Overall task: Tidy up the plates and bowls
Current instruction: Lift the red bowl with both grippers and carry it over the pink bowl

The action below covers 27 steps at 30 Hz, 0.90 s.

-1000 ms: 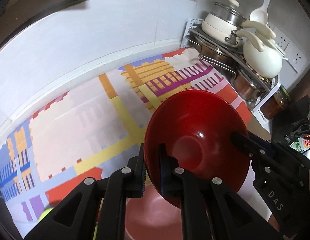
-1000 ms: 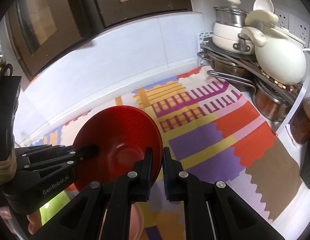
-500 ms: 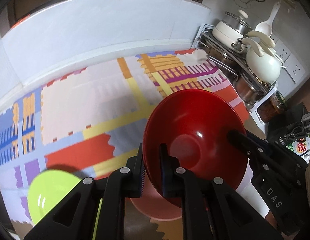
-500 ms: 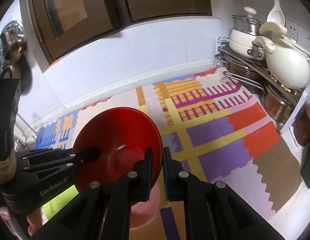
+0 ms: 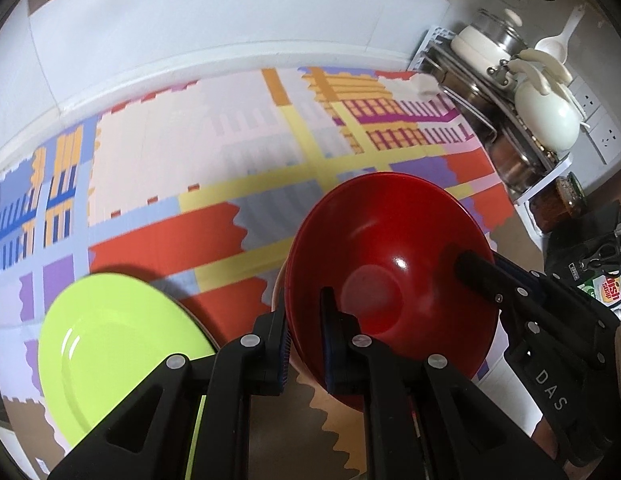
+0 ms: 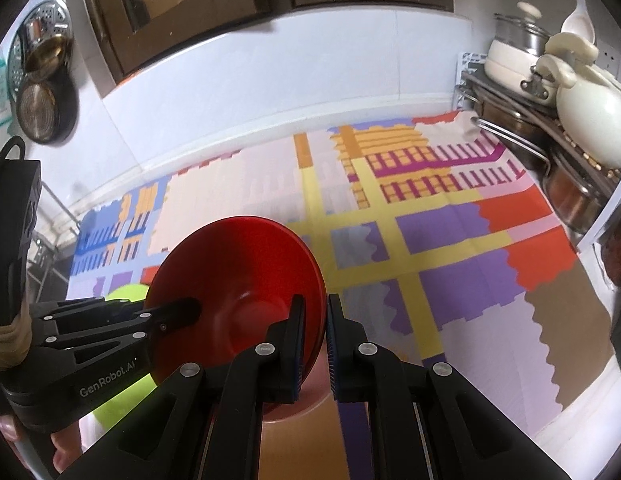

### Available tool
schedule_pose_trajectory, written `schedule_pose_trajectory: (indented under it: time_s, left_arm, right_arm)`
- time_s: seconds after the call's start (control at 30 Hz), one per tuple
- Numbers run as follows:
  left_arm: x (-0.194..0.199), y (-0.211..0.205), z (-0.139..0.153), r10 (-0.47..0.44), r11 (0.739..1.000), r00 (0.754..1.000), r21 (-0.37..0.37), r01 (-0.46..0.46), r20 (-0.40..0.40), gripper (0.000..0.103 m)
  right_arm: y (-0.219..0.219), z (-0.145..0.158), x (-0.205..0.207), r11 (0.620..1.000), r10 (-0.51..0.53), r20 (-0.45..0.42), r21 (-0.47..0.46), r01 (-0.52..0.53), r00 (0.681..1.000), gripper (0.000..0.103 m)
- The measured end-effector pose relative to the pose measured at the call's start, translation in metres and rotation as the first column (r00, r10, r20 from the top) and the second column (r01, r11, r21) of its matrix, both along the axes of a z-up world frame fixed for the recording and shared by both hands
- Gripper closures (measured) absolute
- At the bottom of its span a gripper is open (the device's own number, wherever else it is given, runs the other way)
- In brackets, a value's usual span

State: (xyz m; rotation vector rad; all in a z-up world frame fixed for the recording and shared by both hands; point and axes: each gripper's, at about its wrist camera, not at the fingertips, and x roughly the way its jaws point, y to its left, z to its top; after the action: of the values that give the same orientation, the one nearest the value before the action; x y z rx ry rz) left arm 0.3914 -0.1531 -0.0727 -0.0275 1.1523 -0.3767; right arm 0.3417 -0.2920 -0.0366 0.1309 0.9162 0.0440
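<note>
Gripping, left gripper (image 5: 303,330): fingers narrow, clamped across the near rim of the red bowl (image 5: 390,256), one finger outside the wall, one inside; lower centre of the left wrist view.
Gripping, right gripper (image 6: 312,330): fingers narrow, closed over the bowl's opposite rim; lower centre of the right wrist view. It also enters the left wrist view from the right, with one finger lying inside the bowl.
Red bowl: held between both grippers, tilted, its inside facing the cameras; centre right in the left wrist view, centre left in the right wrist view.
Pink bowl (image 6: 318,392): partly hidden directly beneath the red bowl; contact between them cannot be judged.
Green plate (image 5: 114,352): lying at lower left of the left wrist view, just beside the bowls.
Worktop (image 6: 582,392): covered by a multicoloured patterned mat (image 5: 182,168).
Pot rack (image 6: 550,120): upper right, holding stacked pans and a cream pot.
</note>
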Motion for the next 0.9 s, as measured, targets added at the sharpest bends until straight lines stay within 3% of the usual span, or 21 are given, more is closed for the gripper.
schedule_pose_trajectory:
  time_s: [0.33,0.9]
  left_arm:
    - [0.001,-0.003,-0.024,0.001,1.000,0.999,0.024,0.000,-0.052,0.090]
    - [0.002,-0.013,-0.030,-0.018,0.998,0.998,0.058,0.021,-0.057,0.085]
  right_arm:
    - [0.002,-0.021,0.005,1.000,0.011,-0.054,-0.011,-0.011,0.998,0.092]
    - [-0.003,-0.040,0.010,1.000,0.016,-0.105,-0.018,-0.018,0.994,0.090]
